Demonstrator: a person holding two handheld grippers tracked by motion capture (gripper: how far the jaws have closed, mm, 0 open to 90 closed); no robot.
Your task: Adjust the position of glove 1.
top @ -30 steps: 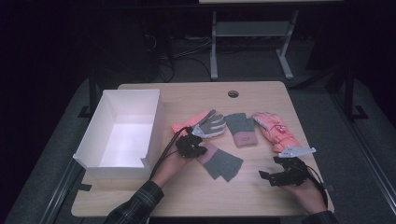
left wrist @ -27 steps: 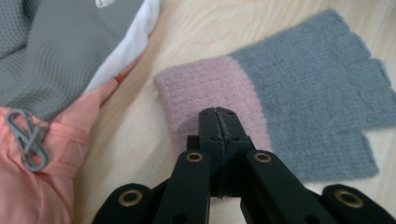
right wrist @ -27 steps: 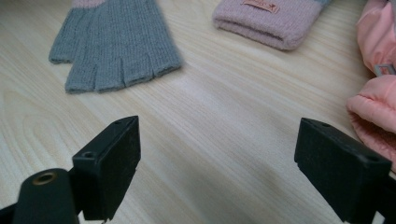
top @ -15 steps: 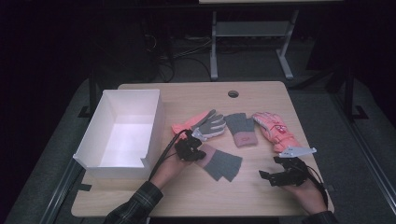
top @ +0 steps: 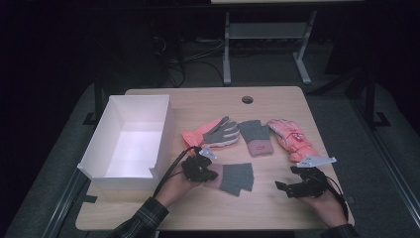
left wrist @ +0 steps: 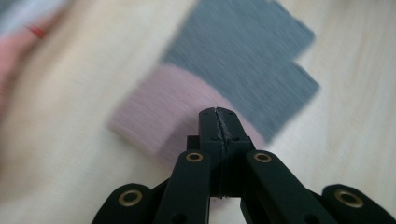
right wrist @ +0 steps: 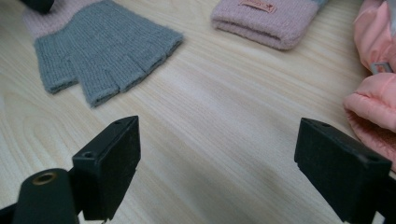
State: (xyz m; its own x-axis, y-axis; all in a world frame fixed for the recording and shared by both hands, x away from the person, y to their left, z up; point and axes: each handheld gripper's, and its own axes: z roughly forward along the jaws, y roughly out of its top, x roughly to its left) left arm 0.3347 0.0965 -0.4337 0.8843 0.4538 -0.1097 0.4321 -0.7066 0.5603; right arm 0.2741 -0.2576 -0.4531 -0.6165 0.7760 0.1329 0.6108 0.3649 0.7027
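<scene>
A grey fingerless knit glove [top: 237, 177] with a pink cuff lies flat on the wooden table [top: 208, 210]. My left gripper [top: 214, 174] is shut, its tips right at that pink cuff. In the left gripper view the jaws [left wrist: 218, 112] meet over the cuff and the grey glove [left wrist: 243, 60] lies beyond them. No fabric is visibly pinched. My right gripper [top: 286, 178] rests open near the table's right front. In the right gripper view its jaws [right wrist: 233, 154] stand wide over bare wood, with the grey glove [right wrist: 102, 46] ahead to the left.
A white open box [top: 116, 173] stands at the left. Behind the grippers lie an orange and grey work glove [top: 213, 133], a second grey glove with a pink cuff [top: 255, 136] and a pink padded glove [top: 292, 136]. The padded glove [right wrist: 373, 93] lies close to the right jaw.
My left gripper has shifted a little toward the near edge of the table. The grey glove and the right gripper stay where they were.
</scene>
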